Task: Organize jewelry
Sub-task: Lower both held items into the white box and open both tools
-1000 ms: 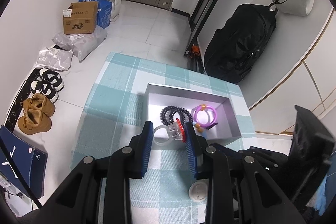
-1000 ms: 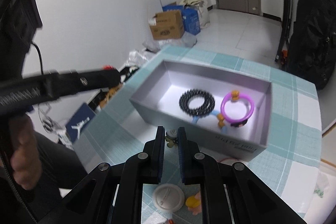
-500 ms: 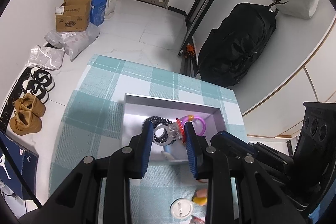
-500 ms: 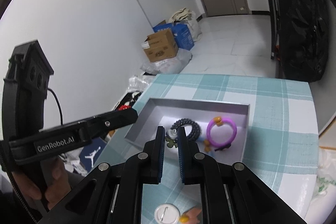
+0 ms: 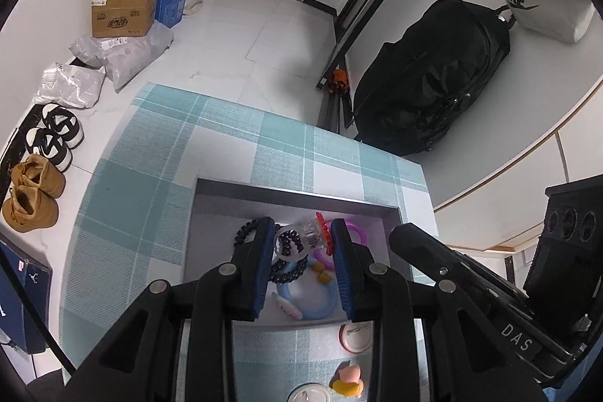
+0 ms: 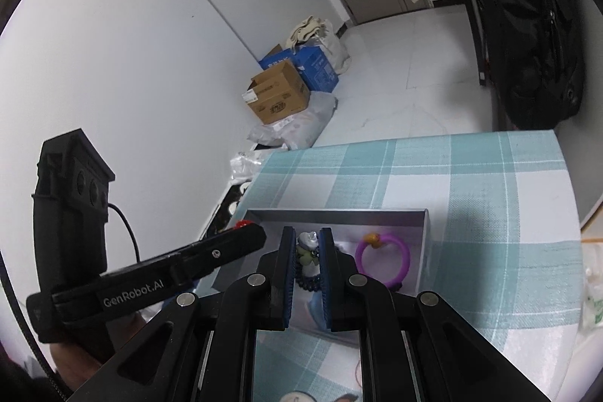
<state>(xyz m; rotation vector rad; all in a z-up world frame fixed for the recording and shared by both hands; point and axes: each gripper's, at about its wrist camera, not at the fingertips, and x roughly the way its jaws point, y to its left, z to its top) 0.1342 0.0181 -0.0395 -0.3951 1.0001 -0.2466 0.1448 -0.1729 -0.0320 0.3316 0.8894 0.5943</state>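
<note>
A grey open box [image 5: 211,210] [image 6: 424,243] stands on the teal checked tablecloth. In it lie a black bead bracelet [image 5: 245,232], a purple ring bracelet [image 6: 382,257] [image 5: 360,236] and a light blue bracelet [image 5: 305,304]. My left gripper [image 5: 301,243] is shut on a clear ring with a red-edged top [image 5: 307,238] and holds it over the box. My right gripper [image 6: 306,247] is shut on a small grey and green charm [image 6: 307,245], also over the box. The left gripper's body shows in the right wrist view [image 6: 158,281].
On the cloth in front of the box lie a white round badge [image 5: 356,336], a yellow and pink duck figure [image 5: 348,379] and another round badge [image 5: 309,394]. Beyond the table are cardboard boxes [image 5: 124,10], shoes [image 5: 34,191] and a black bag [image 5: 433,78].
Both grippers have moved forward and higher, from in front of the box to above its inside, each still holding its piece.
</note>
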